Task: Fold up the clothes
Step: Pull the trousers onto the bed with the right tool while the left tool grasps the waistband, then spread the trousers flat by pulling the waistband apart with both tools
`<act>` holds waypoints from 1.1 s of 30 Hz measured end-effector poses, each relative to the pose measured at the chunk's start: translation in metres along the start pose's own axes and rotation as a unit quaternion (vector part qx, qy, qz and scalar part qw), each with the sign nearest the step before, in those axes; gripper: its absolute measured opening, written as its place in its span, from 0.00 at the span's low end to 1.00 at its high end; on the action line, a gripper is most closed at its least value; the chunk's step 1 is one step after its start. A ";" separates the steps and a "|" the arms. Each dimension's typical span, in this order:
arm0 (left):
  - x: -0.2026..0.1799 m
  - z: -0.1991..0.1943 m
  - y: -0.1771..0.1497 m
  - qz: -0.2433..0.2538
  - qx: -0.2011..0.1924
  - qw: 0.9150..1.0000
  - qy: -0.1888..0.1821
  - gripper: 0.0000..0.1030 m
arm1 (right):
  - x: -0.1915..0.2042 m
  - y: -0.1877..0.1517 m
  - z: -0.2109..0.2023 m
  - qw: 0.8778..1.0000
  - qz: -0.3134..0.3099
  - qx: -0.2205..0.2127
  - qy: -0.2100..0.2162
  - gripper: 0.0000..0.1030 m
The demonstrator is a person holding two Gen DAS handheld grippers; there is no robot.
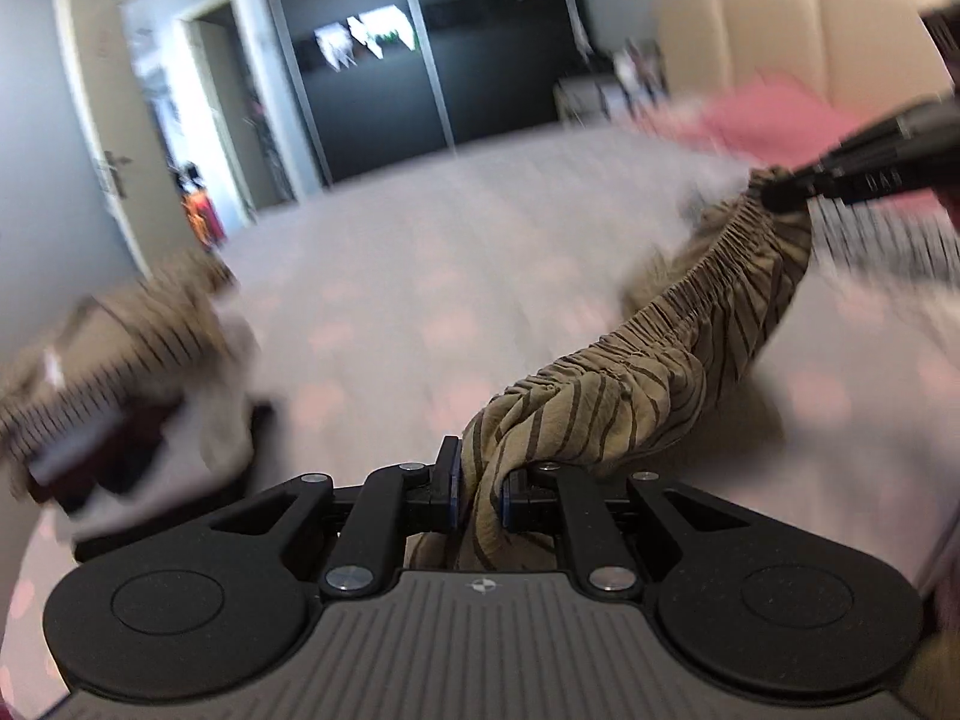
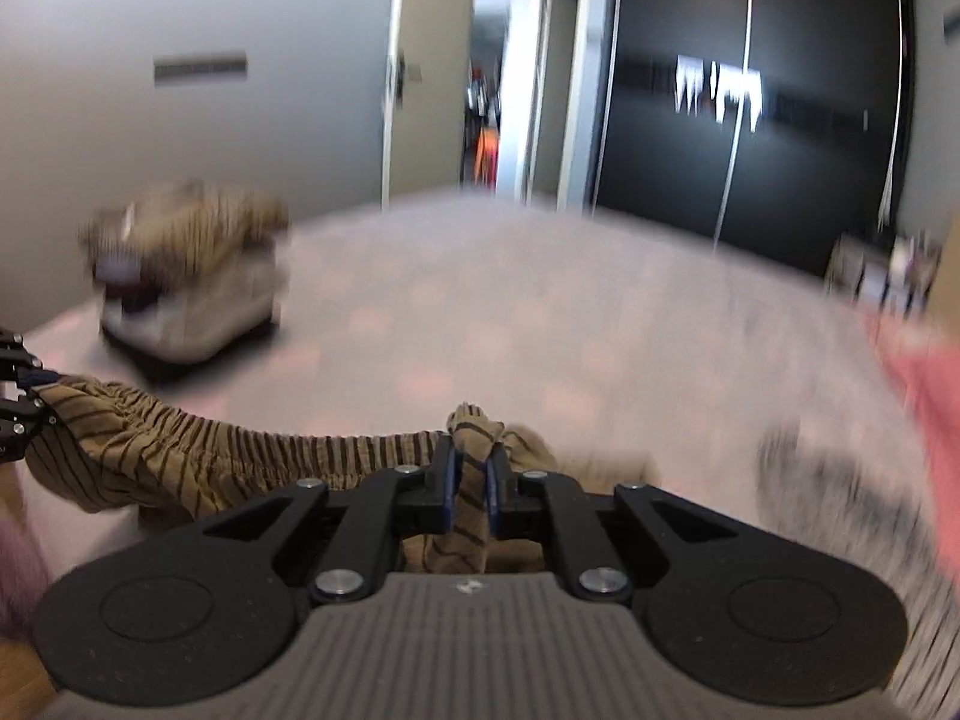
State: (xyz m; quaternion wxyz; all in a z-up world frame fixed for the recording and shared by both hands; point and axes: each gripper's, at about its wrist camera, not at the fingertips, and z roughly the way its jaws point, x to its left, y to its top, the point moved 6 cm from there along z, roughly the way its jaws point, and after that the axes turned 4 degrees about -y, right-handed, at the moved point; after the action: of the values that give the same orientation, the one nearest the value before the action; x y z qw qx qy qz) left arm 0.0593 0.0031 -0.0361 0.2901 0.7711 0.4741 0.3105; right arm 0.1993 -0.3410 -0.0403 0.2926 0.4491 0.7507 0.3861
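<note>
A tan garment with dark stripes and a gathered elastic waistband (image 1: 678, 324) hangs stretched between both grippers above the bed. My left gripper (image 1: 480, 495) is shut on one end of the waistband, cloth bunched between its blue pads. My right gripper (image 2: 474, 480) is shut on the other end; it also shows in the left wrist view as the right gripper (image 1: 780, 195) at the upper right, pinching the band. In the right wrist view the striped garment (image 2: 240, 450) runs left to the left gripper (image 2: 30, 396) at the frame's edge.
A bed with a pale pink dotted sheet (image 1: 420, 276) lies below. A pile of clothes (image 2: 192, 276) sits at its far left, topped by similar striped cloth. Pink cloth (image 1: 774, 114) and a grey striped item (image 2: 840, 492) lie to the right. A dark wardrobe (image 2: 750, 120) and an open door (image 1: 108, 138) stand beyond.
</note>
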 end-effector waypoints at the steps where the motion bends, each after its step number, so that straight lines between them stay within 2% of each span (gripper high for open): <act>1: -0.011 0.004 -0.014 0.015 0.015 1.000 -0.004 0.10 | 0.003 -0.020 0.002 1.000 0.007 0.020 0.002 0.11; 3: -0.029 0.006 -0.036 0.041 0.038 0.998 -0.019 0.12 | 0.011 -0.052 0.004 0.998 0.016 0.057 0.008 0.11; 7: -0.042 0.003 -0.065 0.045 0.067 0.995 -0.054 0.15 | 0.015 -0.093 0.000 0.993 0.020 0.115 0.017 0.13; 10: -0.046 0.001 -0.072 0.048 0.086 0.992 -0.073 0.22 | 0.015 -0.118 -0.005 0.987 0.025 0.155 0.017 0.23; 12: -0.049 -0.005 -0.075 0.051 0.096 0.990 -0.091 0.38 | 0.018 -0.130 -0.011 0.985 0.022 0.170 0.017 0.25; 14: -0.054 -0.010 -0.075 0.051 0.098 0.988 -0.108 0.48 | 0.020 -0.134 -0.018 0.985 0.030 0.170 0.022 0.30; 18: -0.060 -0.020 -0.066 0.046 0.086 0.987 -0.127 0.48 | 0.024 -0.128 -0.034 0.989 0.026 0.145 0.026 0.36; 22: -0.055 -0.017 -0.048 0.000 0.064 0.990 -0.125 0.48 | 0.026 -0.125 -0.035 0.991 -0.005 0.135 0.010 0.36; 25: -0.047 0.003 -0.045 -0.032 0.087 0.991 -0.093 0.47 | 0.028 -0.125 -0.024 0.990 -0.016 0.142 0.008 0.36; 27: -0.045 0.015 -0.050 -0.045 0.102 0.990 -0.092 0.41 | 0.028 -0.126 -0.020 0.989 -0.023 0.145 0.007 0.36; 33: -0.047 0.023 -0.071 -0.036 0.137 0.984 -0.105 0.41 | 0.025 -0.139 0.002 0.985 -0.031 0.169 0.007 0.34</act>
State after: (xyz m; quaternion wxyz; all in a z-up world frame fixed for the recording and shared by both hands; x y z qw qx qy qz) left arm 0.0207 -0.0166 -0.1129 0.2410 0.8142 0.5068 0.1490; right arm 0.1280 -0.3598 -0.1608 0.2192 0.4655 0.8208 0.2480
